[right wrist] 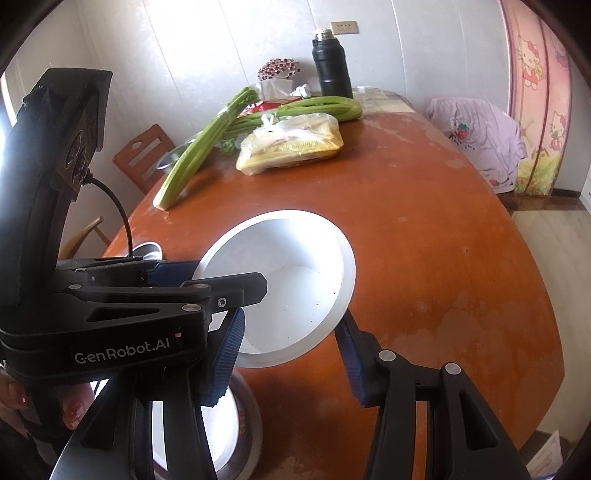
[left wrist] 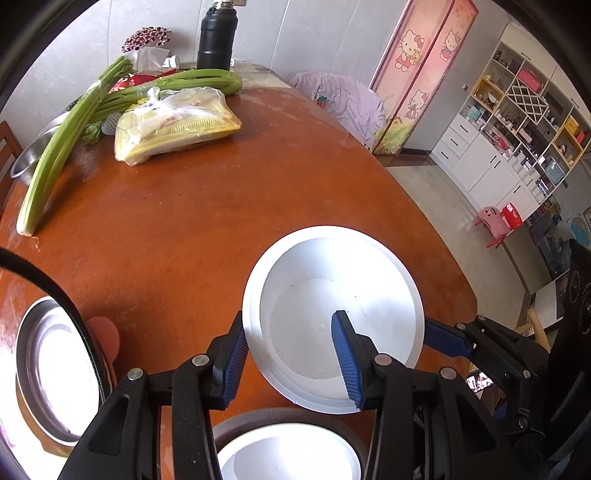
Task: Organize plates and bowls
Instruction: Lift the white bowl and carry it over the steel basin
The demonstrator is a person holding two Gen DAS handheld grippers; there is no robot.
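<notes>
A white deep plate (left wrist: 332,295) is held tilted above the brown table (left wrist: 184,229); it also shows in the right wrist view (right wrist: 288,273). My left gripper (left wrist: 291,358) straddles its near rim, one finger outside, one inside, jaws wide. My right gripper (right wrist: 288,354) straddles the plate's other side, and one blue finger (left wrist: 443,339) of it shows in the left wrist view. Below the grippers sits a dark-rimmed bowl with a white inside (left wrist: 288,454). A steel dish (left wrist: 55,369) lies at the left.
Celery stalks (left wrist: 62,147), a bagged yellow pack (left wrist: 173,125), a steel basin (left wrist: 29,155), a tissue box and a black flask (left wrist: 216,35) crowd the table's far end. A chair with purple cloth (left wrist: 340,99) stands beyond. The table edge runs along the right.
</notes>
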